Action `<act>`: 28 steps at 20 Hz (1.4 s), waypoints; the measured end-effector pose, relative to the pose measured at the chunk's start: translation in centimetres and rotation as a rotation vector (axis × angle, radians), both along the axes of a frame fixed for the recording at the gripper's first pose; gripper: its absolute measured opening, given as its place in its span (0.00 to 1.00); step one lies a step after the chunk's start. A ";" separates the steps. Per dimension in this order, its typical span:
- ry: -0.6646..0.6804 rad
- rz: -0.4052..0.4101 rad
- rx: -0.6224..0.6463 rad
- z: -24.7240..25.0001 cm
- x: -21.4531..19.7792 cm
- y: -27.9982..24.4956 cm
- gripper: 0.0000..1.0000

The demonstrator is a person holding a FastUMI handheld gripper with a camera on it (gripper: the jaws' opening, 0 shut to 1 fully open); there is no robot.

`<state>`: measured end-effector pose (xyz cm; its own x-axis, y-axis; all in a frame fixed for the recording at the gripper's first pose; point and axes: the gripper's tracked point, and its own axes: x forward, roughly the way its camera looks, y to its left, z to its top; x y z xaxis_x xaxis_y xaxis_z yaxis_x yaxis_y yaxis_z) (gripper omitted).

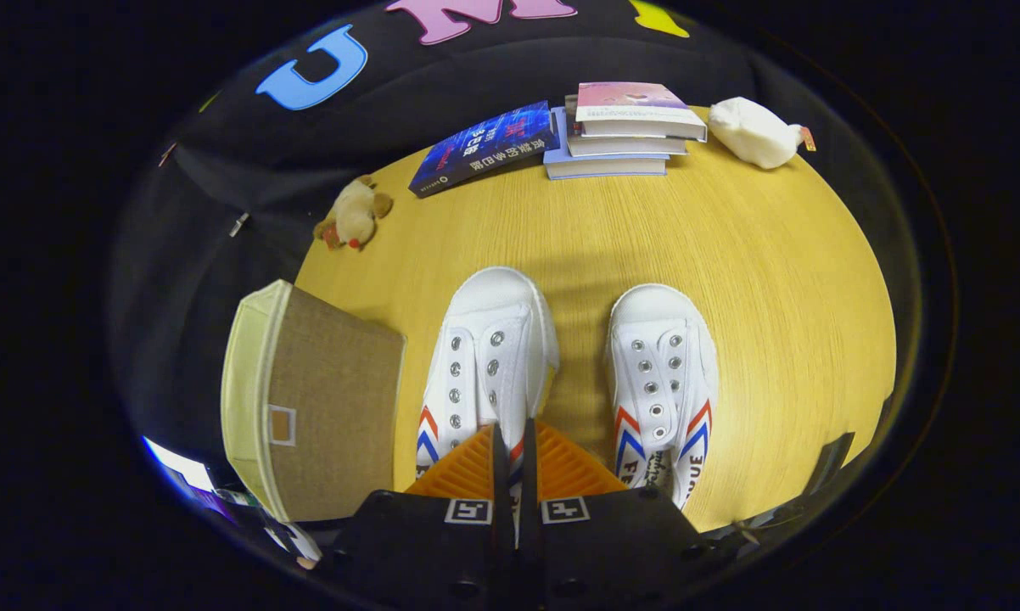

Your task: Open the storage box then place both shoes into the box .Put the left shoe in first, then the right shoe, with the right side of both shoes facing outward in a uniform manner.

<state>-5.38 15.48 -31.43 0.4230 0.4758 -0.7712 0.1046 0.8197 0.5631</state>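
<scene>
Two white canvas shoes with red and blue stripes stand side by side on the yellow wooden table (731,255), toes pointing away from me. My gripper (514,434) is shut on the inner rim of the left shoe (486,356); a thin strip of that rim shows between the fingers. The right shoe (664,373) stands free just to the right of the fingers. The storage box (327,407), brown fabric with a cream part along its left side, stands to the left of the left shoe. I cannot tell whether the box is open.
Beyond the shoes, at the table's far edge, a dark blue book (484,148) lies beside a stack of books (624,127). A white plush toy (756,131) lies at the far right, a small tan plush toy (353,212) at the far left.
</scene>
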 end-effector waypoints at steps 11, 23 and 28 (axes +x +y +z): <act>-0.047 0.040 0.196 17.1 1.8 8.8 0.06; 0.137 0.115 0.177 13.8 1.4 23.9 0.06; 0.189 0.109 0.144 11.0 1.8 27.4 0.06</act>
<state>-3.60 42.91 -20.46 0.2184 0.6210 -0.7528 0.1342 0.7450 0.6534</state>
